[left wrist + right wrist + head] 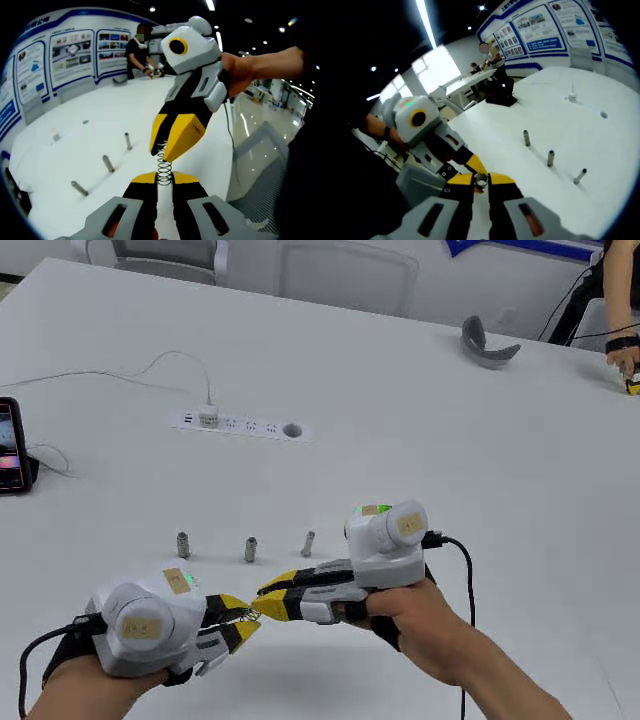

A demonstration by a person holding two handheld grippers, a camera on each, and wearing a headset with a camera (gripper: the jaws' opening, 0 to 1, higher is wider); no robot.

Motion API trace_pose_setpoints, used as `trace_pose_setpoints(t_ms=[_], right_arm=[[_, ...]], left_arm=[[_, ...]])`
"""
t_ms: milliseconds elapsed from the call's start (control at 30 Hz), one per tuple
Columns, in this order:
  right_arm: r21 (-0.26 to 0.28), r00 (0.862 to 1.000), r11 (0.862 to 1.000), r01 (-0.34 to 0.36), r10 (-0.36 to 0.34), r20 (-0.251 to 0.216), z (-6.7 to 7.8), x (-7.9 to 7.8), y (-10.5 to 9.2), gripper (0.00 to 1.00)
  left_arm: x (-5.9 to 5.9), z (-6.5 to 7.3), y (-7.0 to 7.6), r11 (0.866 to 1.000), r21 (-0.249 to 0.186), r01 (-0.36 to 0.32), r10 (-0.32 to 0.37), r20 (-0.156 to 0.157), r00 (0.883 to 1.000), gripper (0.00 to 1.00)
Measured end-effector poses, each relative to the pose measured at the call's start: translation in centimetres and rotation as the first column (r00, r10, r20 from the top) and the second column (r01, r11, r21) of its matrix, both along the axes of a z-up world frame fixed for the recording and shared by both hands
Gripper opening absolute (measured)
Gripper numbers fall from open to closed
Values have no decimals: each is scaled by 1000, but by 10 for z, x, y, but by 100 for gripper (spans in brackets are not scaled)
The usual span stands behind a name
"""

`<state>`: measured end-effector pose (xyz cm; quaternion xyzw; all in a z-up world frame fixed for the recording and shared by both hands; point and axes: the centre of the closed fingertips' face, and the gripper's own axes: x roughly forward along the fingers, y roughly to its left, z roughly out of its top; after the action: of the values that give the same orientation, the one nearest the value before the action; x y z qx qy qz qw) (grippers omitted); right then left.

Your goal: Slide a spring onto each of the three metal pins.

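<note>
Nearest, head view: left gripper [242, 622] and right gripper [260, 606] tip to tip, short of three pins [250, 549]. Left gripper view — both pinched on one spring [164, 169], an end each. Right gripper view — free one end, then aim the coil down a pin.

— Bright, even overhead light on the white bench [450, 470]; shadows are soft and faint.
— Both gripper views bow at their edges; a ceiling strip light [422, 20] glares, yet the spring [164, 167] is sharp.
</note>
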<state>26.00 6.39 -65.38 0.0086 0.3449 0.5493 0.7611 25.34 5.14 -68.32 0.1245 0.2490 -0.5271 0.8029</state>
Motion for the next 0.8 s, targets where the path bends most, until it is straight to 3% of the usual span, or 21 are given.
trace_pose_setpoints(t_ms=[100,233,400,800], right_arm=[[-47,997,996,-69,71,32,2,-2,0,12],[-161,973,969,-187,206,106,0,-6,-4,12],[-197,956,949,-247,272,112,1,-10,-4,12],[-333,883,855,-398,455,111,-9,-24,-12,13]], left_arm=[[0,2,-3,1000,-15,20,-20,0,1000,9],[0,5,-6,998,-45,39,-40,-12,999,9],[-3,6,-11,997,-43,69,-70,-6,998,9],[-11,11,-22,987,-40,156,-156,9,988,9]])
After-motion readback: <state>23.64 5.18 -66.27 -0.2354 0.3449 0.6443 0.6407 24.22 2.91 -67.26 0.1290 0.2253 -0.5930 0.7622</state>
